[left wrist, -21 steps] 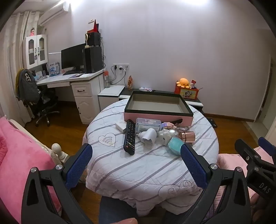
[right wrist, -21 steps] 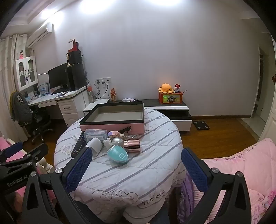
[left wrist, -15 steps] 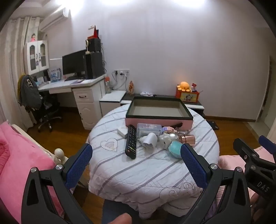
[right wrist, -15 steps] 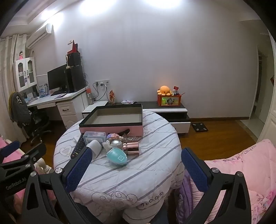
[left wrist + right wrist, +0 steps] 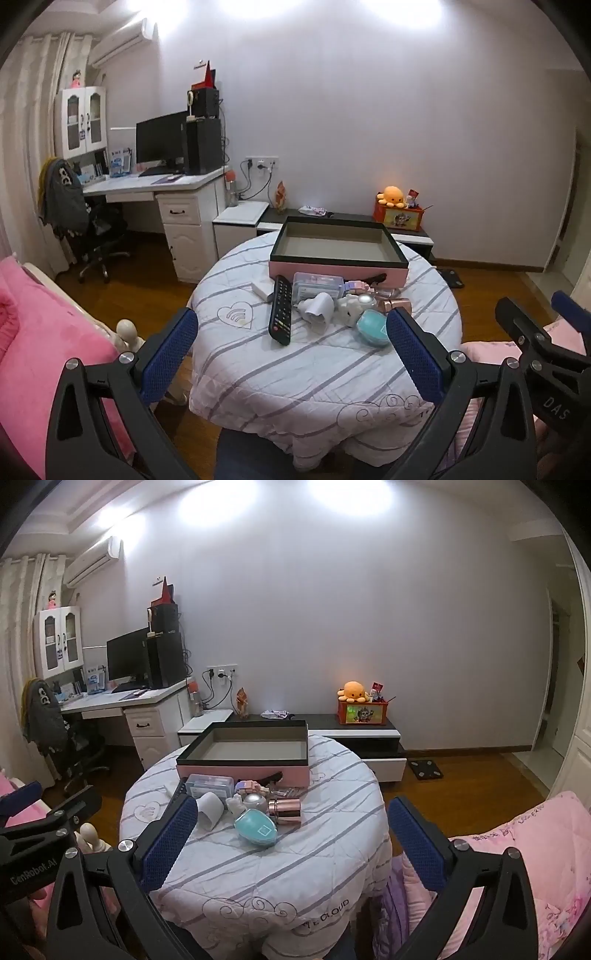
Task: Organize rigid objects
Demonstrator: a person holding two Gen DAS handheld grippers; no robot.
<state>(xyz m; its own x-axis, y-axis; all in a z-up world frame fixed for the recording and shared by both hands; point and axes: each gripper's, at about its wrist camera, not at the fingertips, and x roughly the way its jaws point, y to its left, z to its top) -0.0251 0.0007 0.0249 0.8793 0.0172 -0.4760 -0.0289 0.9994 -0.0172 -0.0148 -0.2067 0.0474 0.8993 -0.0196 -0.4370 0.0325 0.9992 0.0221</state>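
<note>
A round table point(image 5: 314, 373) with a striped white cloth holds an empty pink box with a dark rim point(image 5: 338, 253) at its far side. In front of the box lies a cluster: a black remote point(image 5: 280, 310), a clear plastic case point(image 5: 317, 288), a white roll point(image 5: 319, 308), a teal oval case point(image 5: 371, 328), a rose-gold cylinder point(image 5: 284, 810) and small white figures. My left gripper point(image 5: 291, 354) is open and empty, held back from the table's near edge. My right gripper point(image 5: 290, 840) is open and empty, also short of the cluster.
A pink bed point(image 5: 40, 332) stands at the left, pink bedding point(image 5: 524, 853) at the right. A white desk with a monitor point(image 5: 162, 184) and an office chair point(image 5: 92, 225) stand at the back left. A low TV cabinet point(image 5: 354, 734) with an orange plush is behind the table.
Both views have tilted upward, so the table and cluster sit lower in frame and more ceiling shows. Both grippers stay open and empty.
</note>
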